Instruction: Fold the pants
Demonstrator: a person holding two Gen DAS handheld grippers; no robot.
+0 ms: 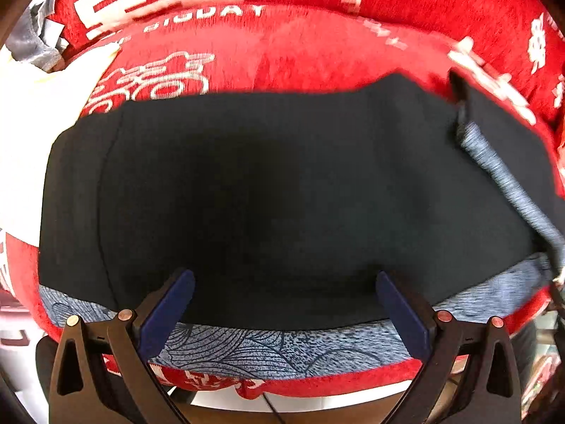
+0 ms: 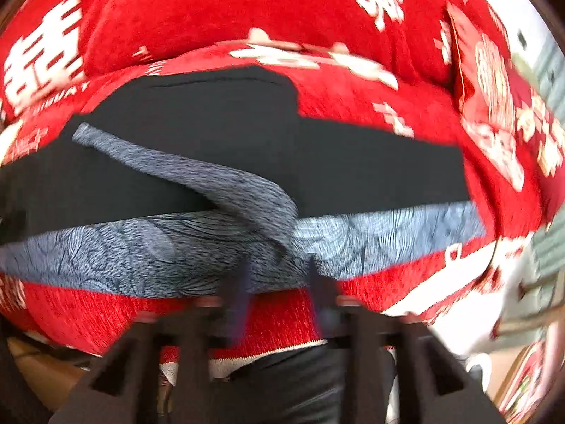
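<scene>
Left wrist view: our left gripper (image 1: 284, 288) gapes wide over the black pants (image 1: 268, 190); our right gripper (image 2: 279, 275) pinches their grey patterned band (image 2: 370, 233).

The left gripper (image 1: 284, 295) fills the lower part of its frame with 2 dark blue flat finger pads (image 1: 166, 312) on black angular arms with triangular cut-outs. 4 copper-coloured round rivets (image 1: 126, 315) sit along the arm tops, and a thin black cable runs at bottom centre. The right gripper (image 2: 279, 282), blurred, shows the same dark blue pads and black arms.
</scene>
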